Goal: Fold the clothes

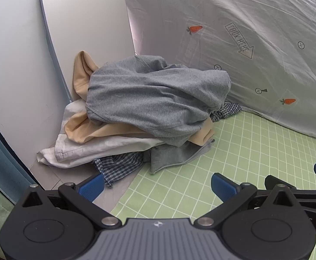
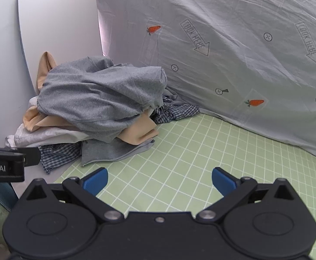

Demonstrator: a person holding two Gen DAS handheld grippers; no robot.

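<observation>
A pale grey bedsheet [image 1: 255, 49], printed with orange carrots, small circled crosses and arrows reading "LOOK HERE", is draped over a bulky form and fills the upper right of both wrist views. Below it lies a light green mat [image 2: 201, 162] ruled with a white grid, which covers the work surface. White panels [image 1: 17, 75] stand at the left, one with a rounded corner.

The pile of clothes [image 1: 140, 117] sits in the far left corner, against the white panels and touching the foot of the draped sheet; its front edge overlaps the green mat. None of it is folded. Uppermost is a crumpled heather-grey knit garment [image 2: 97, 101], bunched into a mound with a stitched hem visible. Under it lie a peach-beige garment [image 1: 88, 130], one part of which rises behind the mound, then a creased white garment [image 1: 92, 149] sticking out to the left. At the bottom are a flatter grey piece [image 2: 114, 151] reaching onto the mat, and a blue-and-white checked fabric [image 1: 118, 164] showing at both the front and the right of the pile.

The left gripper [image 1: 158, 186] and right gripper [image 2: 160, 179] hover side by side over the near mat, short of the pile. Each has its blue-padded fingers spread wide, with nothing between them.
</observation>
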